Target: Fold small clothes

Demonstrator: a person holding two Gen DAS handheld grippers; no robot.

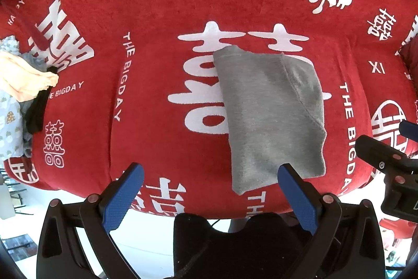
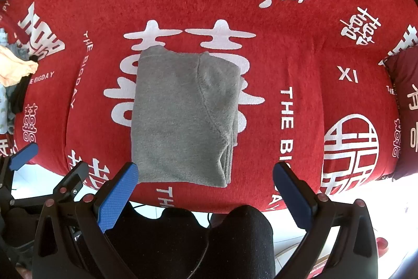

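A small grey garment (image 1: 269, 114) lies folded flat in a rough rectangle on the red cloth with white characters (image 1: 162, 4); it also shows in the right wrist view (image 2: 183, 117). My left gripper (image 1: 210, 171) is open and empty, held above the front edge of the cloth, its right finger just at the garment's near edge. My right gripper (image 2: 206, 171) is open and empty, just short of the garment's near edge. The right gripper shows at the right edge of the left wrist view (image 1: 392, 161); the left gripper shows at the left edge of the right wrist view (image 2: 23, 156).
A pile of other small clothes (image 1: 23, 85), peach, black and pale patterned, lies at the left edge of the cloth, also seen in the right wrist view (image 2: 15, 75). A dark red cushion (image 2: 402, 85) sits at the far right. White floor (image 2: 287, 232) lies below the front edge.
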